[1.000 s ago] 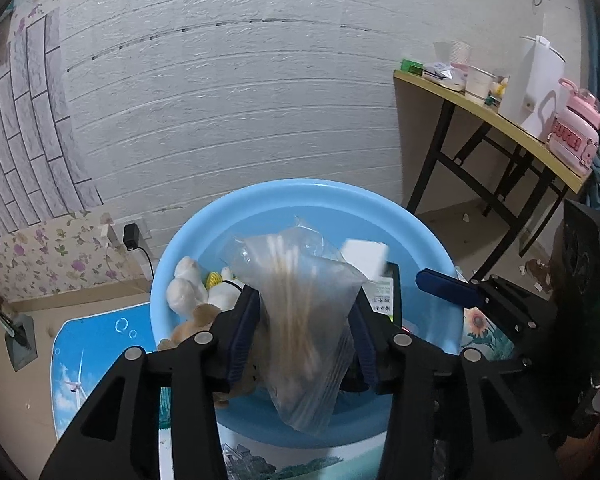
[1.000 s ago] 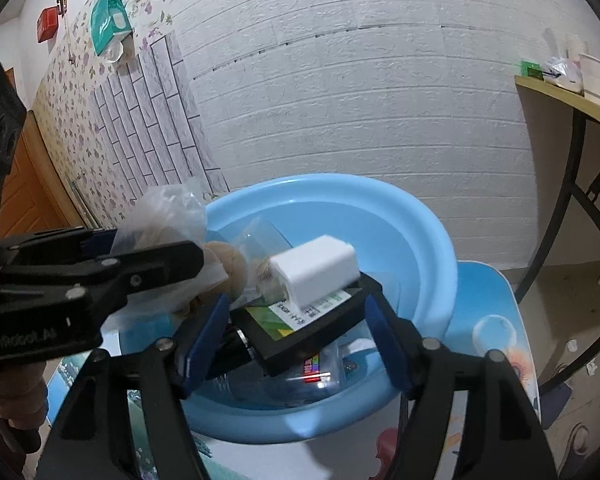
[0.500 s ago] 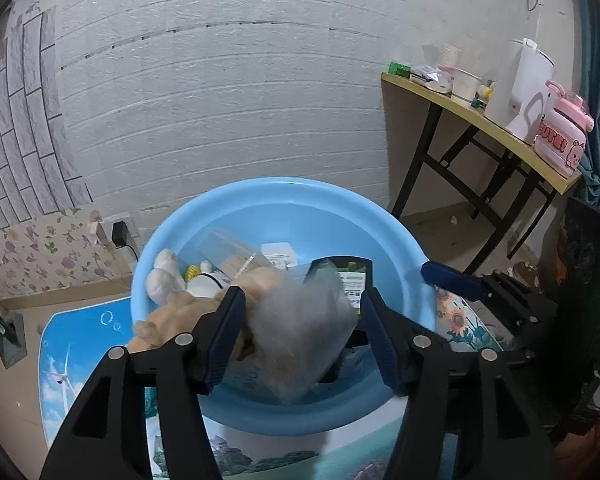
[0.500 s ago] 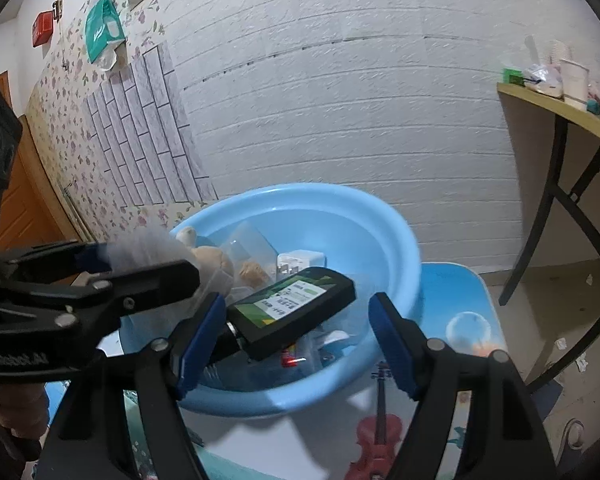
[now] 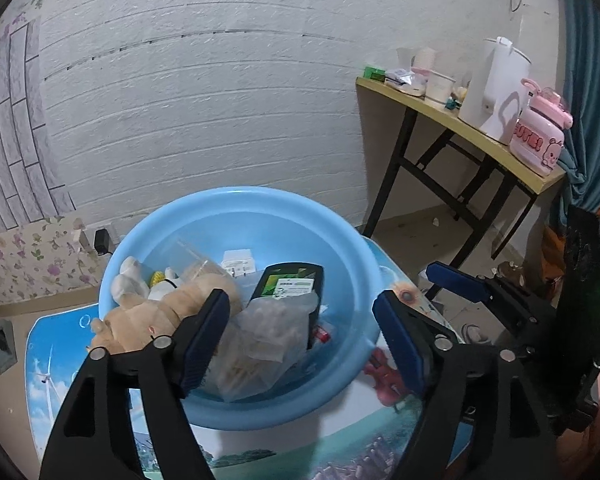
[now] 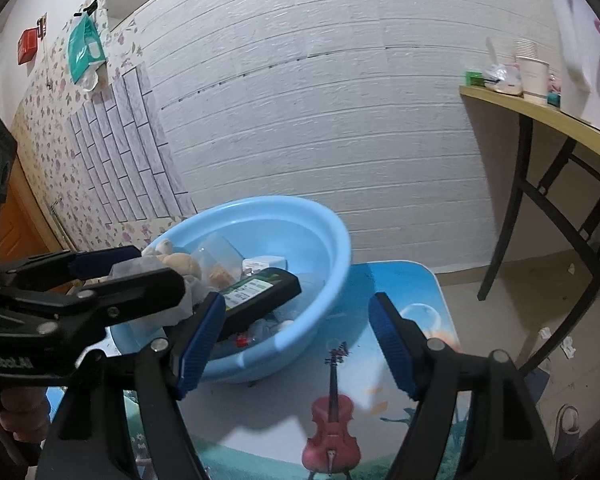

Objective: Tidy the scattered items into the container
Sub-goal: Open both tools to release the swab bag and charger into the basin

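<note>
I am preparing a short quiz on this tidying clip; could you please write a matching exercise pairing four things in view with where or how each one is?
Things:
1. plush toy
2. black device
3. bag of cotton swabs
4. left claw

Places or states:
A. open, holding nothing
B. at the left side of the blue basin
C. leaning in the basin, green and white label facing up
D. at the basin's near side, clear plastic

Pairs: 1-B, 2-C, 3-D, 4-A
</note>
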The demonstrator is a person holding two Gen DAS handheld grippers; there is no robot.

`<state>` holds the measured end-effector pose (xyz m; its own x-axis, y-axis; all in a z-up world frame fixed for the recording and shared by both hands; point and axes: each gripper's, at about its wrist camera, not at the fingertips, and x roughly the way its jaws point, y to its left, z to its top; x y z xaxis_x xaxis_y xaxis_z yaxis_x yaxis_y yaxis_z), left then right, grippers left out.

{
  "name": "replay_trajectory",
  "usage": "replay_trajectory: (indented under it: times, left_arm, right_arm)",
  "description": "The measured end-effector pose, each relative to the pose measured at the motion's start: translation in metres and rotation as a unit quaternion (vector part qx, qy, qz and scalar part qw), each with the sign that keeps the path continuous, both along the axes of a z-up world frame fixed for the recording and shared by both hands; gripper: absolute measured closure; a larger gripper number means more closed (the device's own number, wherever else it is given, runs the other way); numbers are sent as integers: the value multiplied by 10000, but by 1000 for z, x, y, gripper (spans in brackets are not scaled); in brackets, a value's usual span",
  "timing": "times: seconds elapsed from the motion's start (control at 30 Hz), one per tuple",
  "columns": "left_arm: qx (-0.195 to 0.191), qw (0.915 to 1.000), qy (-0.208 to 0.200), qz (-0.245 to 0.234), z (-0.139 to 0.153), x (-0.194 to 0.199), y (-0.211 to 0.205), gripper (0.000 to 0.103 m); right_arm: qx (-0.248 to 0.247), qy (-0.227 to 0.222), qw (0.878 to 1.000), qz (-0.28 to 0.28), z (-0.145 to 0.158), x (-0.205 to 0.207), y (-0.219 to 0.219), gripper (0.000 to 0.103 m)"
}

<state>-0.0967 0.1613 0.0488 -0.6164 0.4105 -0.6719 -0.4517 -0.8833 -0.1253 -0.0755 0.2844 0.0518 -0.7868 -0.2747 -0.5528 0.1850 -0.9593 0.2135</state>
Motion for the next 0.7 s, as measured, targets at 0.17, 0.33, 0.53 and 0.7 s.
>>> replay_trajectory:
  times: [0.17,0.33,0.53,0.7]
  left_arm:
    - [25,9999,105,33,5,9,-3,16]
    - [33,9998,137,134,6,16,-14,9]
    - [47,9992,196,338,7,25,-35,8]
    - [54,9986,235,475,8,30,-51,8]
  right_arm:
    - [11,-66,10000,3,0,5,-1,29]
    - [35,-97,9999,33,1,9,-6,29]
    - [118,-162,9998,-20,3,14,-13,29]
    - [152,-199,9997,-4,3,18,-21,29]
